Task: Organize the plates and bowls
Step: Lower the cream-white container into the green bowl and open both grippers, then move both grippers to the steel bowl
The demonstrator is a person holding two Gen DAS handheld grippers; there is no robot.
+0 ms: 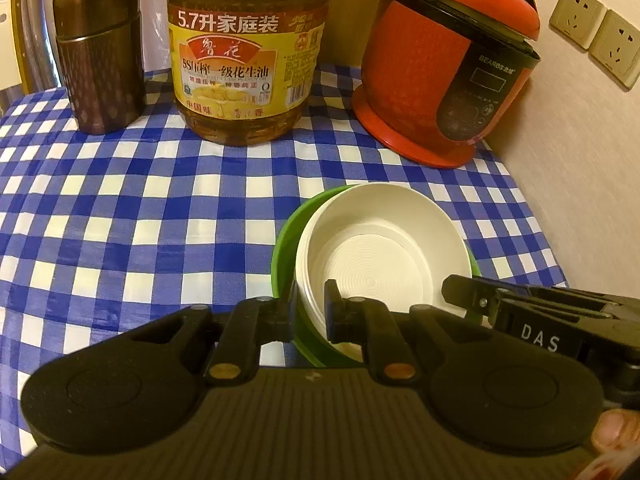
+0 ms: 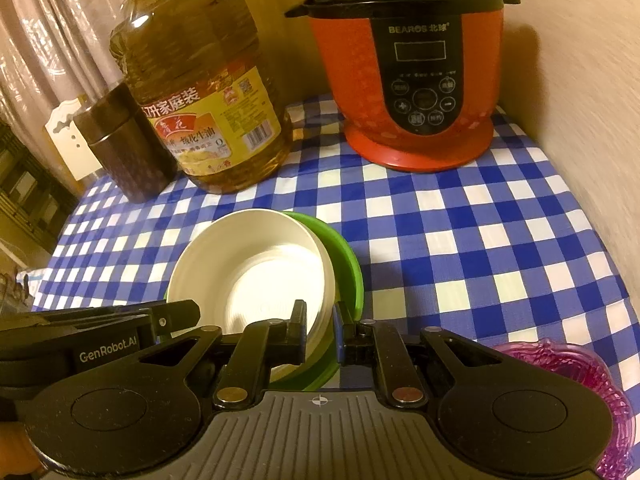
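Observation:
A white bowl sits nested inside a green bowl over the blue-checked tablecloth. My left gripper is shut on the stack's left rim, white and green edges both between its pads. From the right, a finger of my right gripper reaches the opposite rim. In the right wrist view the white bowl and green bowl show again, and my right gripper is shut on their right rim. The left gripper's finger enters from the left.
At the back stand a brown canister, a large oil bottle and a red electric cooker. A wall with sockets bounds the right side. A purple glass dish lies near the front right.

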